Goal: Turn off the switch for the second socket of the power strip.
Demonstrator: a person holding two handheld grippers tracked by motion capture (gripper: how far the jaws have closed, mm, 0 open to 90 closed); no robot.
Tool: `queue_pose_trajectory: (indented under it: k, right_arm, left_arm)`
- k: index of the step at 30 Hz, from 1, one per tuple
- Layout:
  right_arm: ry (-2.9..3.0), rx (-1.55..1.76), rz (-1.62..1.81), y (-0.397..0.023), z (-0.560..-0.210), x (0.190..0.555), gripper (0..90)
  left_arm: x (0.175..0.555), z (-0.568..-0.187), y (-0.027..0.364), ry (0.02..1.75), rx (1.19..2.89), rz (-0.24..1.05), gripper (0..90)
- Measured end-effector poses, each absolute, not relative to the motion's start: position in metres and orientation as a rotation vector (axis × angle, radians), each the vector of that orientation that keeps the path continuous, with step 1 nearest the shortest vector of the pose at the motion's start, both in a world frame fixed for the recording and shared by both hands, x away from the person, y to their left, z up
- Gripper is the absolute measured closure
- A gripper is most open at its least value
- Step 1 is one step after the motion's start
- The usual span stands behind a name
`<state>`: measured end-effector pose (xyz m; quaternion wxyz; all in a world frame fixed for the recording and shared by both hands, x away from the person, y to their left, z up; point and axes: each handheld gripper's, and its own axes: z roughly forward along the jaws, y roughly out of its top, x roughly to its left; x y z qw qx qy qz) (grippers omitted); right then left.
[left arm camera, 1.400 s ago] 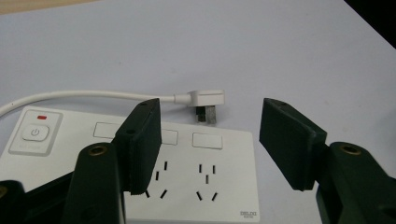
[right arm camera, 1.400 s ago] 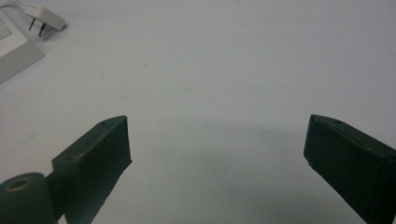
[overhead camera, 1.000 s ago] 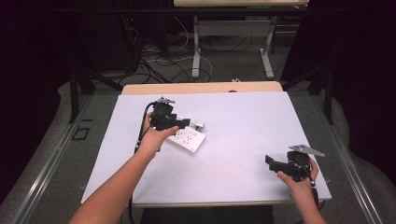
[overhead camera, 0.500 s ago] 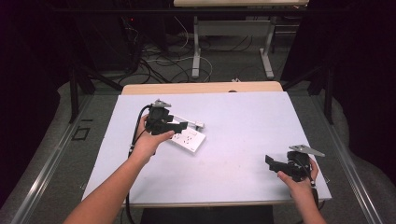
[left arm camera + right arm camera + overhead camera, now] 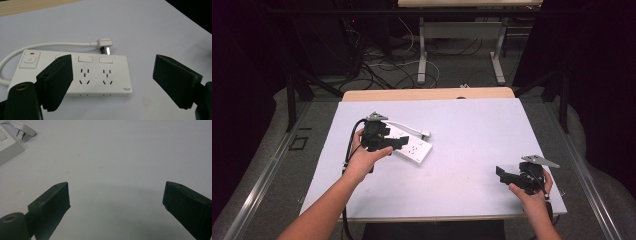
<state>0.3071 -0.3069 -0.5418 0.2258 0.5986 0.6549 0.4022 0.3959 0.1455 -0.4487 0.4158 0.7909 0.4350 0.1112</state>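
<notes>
A white power strip [image 5: 417, 148] lies flat on the left half of the table, with its white cord looping back to a plug [image 5: 425, 134] that rests beside it. My left gripper [image 5: 401, 143] hovers at the strip's left end. In the left gripper view the strip [image 5: 100, 75] with its sockets and switch lies between and beyond the wide-apart jaws [image 5: 113, 75], which have just been opening and do not press on it. Near the front right corner my right gripper [image 5: 503, 173] stands open over bare table [image 5: 116, 195]. The plug [image 5: 25, 130] shows far off in the right gripper view.
A pale sheet [image 5: 472, 130] covers the table, with a wooden strip [image 5: 427, 94] at its far edge. Beyond it are cables [image 5: 382, 65] on the floor and the legs of another desk [image 5: 422, 55]. Dark surroundings flank both sides.
My left hand has drawn left and toward the person, away from the strip, and its jaws stand wider apart. The strip and the right gripper have not moved.
</notes>
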Motion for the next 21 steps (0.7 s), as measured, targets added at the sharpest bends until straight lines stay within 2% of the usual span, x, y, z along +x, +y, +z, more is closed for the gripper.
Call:
queue_pose_trajectory:
  k: [3,12,21]
  right_arm:
    - [1.807,1.648,1.108,-0.307,-0.542,0.307,6.7]
    - [1.810,1.654,1.109,-0.306,-0.542,0.307,6.7]
    - [1.812,1.644,1.107,-0.306,-0.542,0.307,6.7]
  left_arm:
    - [0.393,-0.449,0.150,1.095,1.987,0.274,15.4]
    - [0.384,-0.454,0.156,1.119,1.988,0.302,1.7]
    - [0.373,-0.459,0.163,1.142,1.991,0.313,0.6]
